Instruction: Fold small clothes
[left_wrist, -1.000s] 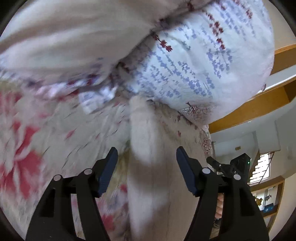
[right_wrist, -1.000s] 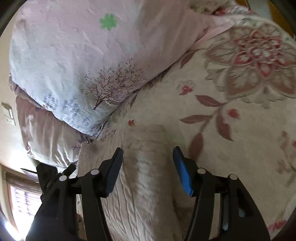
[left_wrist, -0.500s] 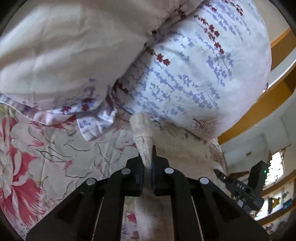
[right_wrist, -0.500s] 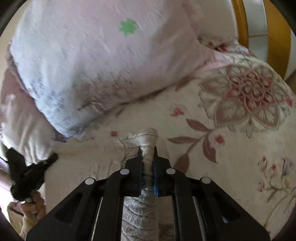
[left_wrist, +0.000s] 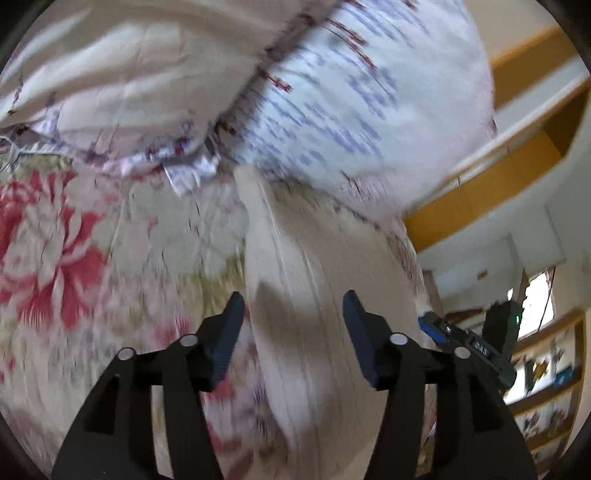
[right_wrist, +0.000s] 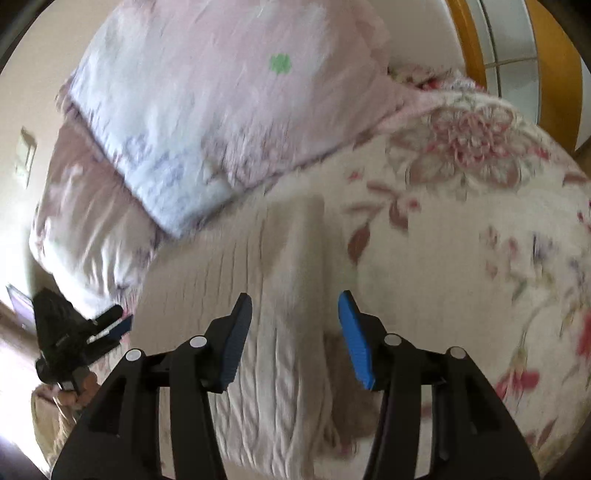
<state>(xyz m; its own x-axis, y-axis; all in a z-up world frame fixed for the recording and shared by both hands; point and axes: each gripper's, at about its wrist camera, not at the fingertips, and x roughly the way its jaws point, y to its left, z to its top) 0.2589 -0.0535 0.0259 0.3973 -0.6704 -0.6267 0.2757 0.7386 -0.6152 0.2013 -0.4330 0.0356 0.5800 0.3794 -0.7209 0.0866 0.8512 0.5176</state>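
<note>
Both fingers apart over the cream knit garment (right_wrist: 280, 332) on the bed (right_wrist: 461, 258).
My left gripper (left_wrist: 293, 325) and right gripper (right_wrist: 295, 325) hold nothing (blurry); next, I'd regrip an edge to fold.

sweater (right_wrist: 273, 332): cable-knit cloth | bedspread (right_wrist: 461, 240): matt floral cloth | headboard (left_wrist: 480, 192): glossy wood

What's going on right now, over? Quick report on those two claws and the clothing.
Left gripper open, right gripper open, neither holding cloth. Cream knit garment lies flat on floral bedspread. Pillow touches its far edge.
</note>
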